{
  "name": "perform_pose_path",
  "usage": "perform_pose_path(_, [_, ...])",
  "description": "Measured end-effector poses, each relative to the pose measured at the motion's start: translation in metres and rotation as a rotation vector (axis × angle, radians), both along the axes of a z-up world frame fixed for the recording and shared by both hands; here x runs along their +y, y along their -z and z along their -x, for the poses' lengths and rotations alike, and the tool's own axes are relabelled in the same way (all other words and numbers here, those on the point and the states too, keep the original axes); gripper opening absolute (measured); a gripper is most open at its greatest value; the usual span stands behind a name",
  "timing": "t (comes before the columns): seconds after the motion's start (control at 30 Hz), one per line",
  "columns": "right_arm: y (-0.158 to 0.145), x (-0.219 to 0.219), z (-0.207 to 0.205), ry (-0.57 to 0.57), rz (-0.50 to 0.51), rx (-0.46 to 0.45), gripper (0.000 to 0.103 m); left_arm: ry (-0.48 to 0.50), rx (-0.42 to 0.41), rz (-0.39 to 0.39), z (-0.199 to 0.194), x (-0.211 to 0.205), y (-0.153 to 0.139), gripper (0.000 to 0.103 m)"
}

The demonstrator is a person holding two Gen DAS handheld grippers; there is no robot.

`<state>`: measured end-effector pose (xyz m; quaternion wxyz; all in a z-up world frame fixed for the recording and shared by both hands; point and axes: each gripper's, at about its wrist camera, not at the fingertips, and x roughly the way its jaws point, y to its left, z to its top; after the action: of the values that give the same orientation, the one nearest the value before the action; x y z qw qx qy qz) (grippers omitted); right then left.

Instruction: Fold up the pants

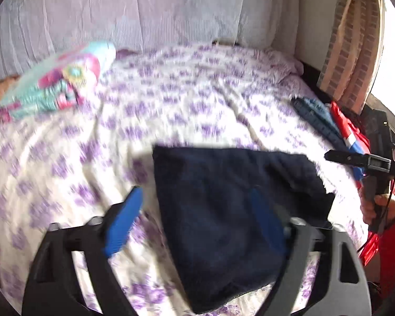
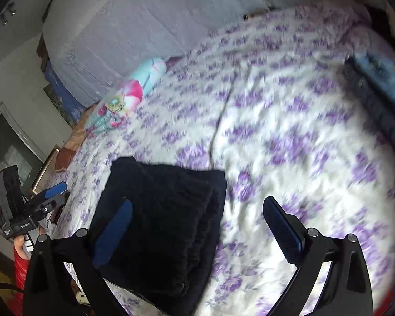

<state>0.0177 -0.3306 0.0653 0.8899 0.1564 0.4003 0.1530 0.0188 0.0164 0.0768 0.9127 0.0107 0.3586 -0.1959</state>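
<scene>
Reading the pants point(image 1: 231, 221) first: I see a dark navy bundle lying on the bed sheet point(image 1: 171, 110), near the bed's front edge. In the right wrist view the pants point(image 2: 160, 226) show several stacked layers along one side, so I judge the folding largely complete. What may remain is squaring the bundle or moving it to a pile; the pictures do not settle that.

Finger state:
- Left gripper point(image 1: 197, 218): fingers spread wide. One blue pad point(image 1: 123, 223) sits over bare sheet just beside the bundle's left edge; the other pad point(image 1: 266, 221) lies over the dark cloth. No fabric is pinched between them. I cannot tell whether the pad touches the cloth or hangs just above it.
- Right gripper point(image 2: 197, 234): fingers also wide apart. One pad point(image 2: 113, 234) is over the bundle, the other point(image 2: 284, 231) over bare sheet beside it. Nothing is held.

Surroundings:
- A bright turquoise-and-pink garment point(image 1: 58, 89) lies well apart, toward the far left of the bed.
- A blue folded item point(image 1: 316, 115) and a red-white-blue item point(image 1: 347, 131) rest at the right edge.
- A pale curtain point(image 1: 118, 21) hangs behind the bed.

Both views are motion-blurred, so fine contact is uncertain.
</scene>
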Motion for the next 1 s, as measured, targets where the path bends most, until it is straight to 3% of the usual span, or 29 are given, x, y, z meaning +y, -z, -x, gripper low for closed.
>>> perform_pose_path(0.1, [-0.015,-0.009,0.005,-0.015,-0.003,-0.021,0.1,0.027,0.053,0.041,0.0,-0.001,-0.002,0.098])
perform_pose_path(0.17, [0.006,-0.005,0.003,-0.036,-0.024,0.045,0.1,0.05,0.11,0.047,0.006,-0.007,0.026,0.098])
perform_pose_path(0.3, [0.061,0.008,-0.008,-0.059,-0.053,0.165,0.1,0.043,0.198,-0.062,0.01,-0.018,0.098,0.099])
perform_pose_path(0.4, [0.087,0.017,-0.02,-0.076,-0.144,0.222,0.1,0.023,0.285,0.166,0.005,0.008,0.121,0.099])
perform_pose_path(0.43, [0.087,0.021,-0.02,-0.076,-0.131,0.198,0.1,0.013,0.282,0.2,0.004,0.012,0.122,0.099])
perform_pose_path(0.57, [0.089,0.049,-0.025,-0.124,-0.057,0.134,0.1,-0.019,0.226,0.182,0.007,-0.009,0.12,0.099])
perform_pose_path(0.67, [0.089,0.068,-0.025,-0.162,-0.003,0.113,0.1,-0.1,0.179,0.192,0.011,-0.021,0.118,0.099])
perform_pose_path(0.7, [0.087,0.072,-0.023,-0.162,0.025,0.097,0.093,-0.124,0.171,0.217,0.013,-0.02,0.118,0.098])
perform_pose_path(0.77, [0.083,0.075,-0.015,-0.152,0.061,0.063,0.085,-0.163,0.141,0.237,0.018,-0.015,0.115,0.084])
perform_pose_path(0.83, [0.077,0.073,-0.008,-0.142,0.08,0.029,0.072,-0.187,0.104,0.233,0.025,-0.008,0.111,0.058])
perform_pose_path(0.93, [0.066,0.071,0.005,-0.126,0.071,-0.024,0.057,-0.185,0.056,0.218,0.032,0.001,0.101,0.033])
perform_pose_path(1.0, [0.053,0.069,0.012,-0.12,0.048,-0.051,0.053,-0.152,0.046,0.209,0.033,0.005,0.09,0.027])
